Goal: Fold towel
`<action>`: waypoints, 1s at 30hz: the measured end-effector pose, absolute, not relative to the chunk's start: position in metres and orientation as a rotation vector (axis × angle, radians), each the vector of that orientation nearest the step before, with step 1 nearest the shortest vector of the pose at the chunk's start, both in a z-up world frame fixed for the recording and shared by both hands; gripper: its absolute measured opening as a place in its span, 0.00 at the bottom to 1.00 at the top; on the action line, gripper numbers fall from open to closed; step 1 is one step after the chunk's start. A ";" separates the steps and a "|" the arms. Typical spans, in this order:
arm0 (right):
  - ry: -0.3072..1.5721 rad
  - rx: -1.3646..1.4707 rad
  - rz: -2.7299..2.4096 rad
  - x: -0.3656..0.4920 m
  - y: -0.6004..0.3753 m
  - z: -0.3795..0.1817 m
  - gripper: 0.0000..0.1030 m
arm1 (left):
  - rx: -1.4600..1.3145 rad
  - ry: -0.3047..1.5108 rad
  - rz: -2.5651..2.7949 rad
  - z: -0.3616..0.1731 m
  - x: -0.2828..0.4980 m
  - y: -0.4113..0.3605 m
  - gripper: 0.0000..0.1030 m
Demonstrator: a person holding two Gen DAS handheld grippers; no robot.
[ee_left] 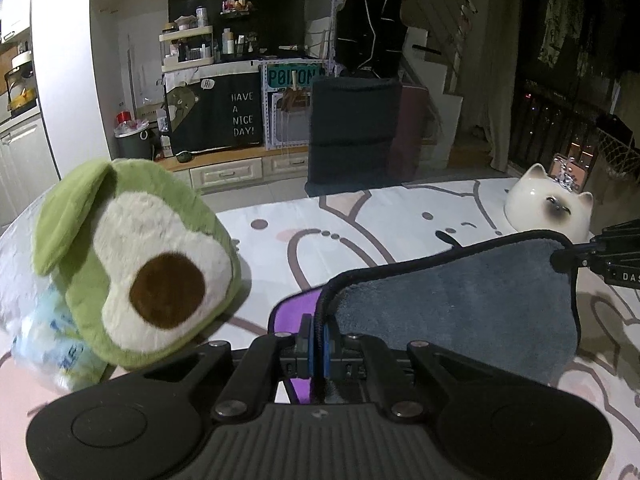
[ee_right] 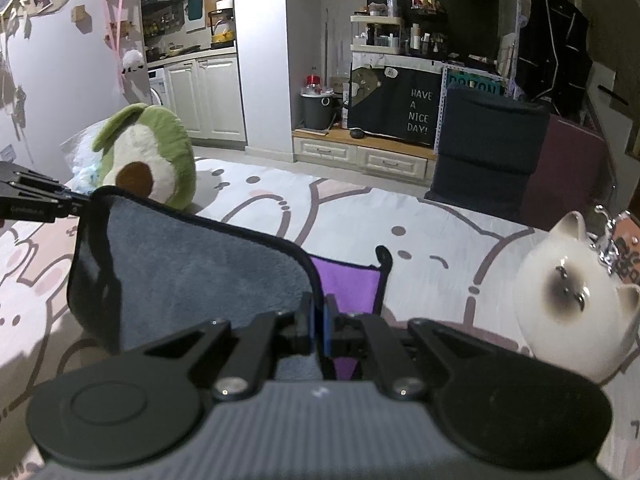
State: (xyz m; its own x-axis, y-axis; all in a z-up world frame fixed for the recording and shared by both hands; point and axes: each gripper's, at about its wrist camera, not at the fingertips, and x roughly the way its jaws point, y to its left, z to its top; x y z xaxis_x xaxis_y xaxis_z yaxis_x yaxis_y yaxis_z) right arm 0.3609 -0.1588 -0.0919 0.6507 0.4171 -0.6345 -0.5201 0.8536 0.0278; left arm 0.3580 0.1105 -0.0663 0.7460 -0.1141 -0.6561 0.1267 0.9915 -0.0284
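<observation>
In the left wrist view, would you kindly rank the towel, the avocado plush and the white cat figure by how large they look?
1. towel and avocado plush: too alike to rank.
2. white cat figure: clearly smallest, though it sits farther off, so true size is unsure.

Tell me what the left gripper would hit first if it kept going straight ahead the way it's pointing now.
Likely nothing soon: the left gripper, shut on the towel, points across the patterned bed cover, between the avocado plush and the cat figure. Depth is uncertain.
</observation>
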 end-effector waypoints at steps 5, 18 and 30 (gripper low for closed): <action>0.674 -0.159 0.518 0.383 -0.154 -0.096 0.05 | 0.031 0.713 -0.130 -0.069 0.381 0.111 0.05; 0.698 -0.146 0.508 0.425 -0.146 -0.109 0.05 | 0.044 0.756 -0.101 -0.091 0.424 0.118 0.05; 0.735 -0.147 0.481 0.447 -0.135 -0.120 0.05 | 0.038 0.774 -0.089 -0.101 0.441 0.121 0.05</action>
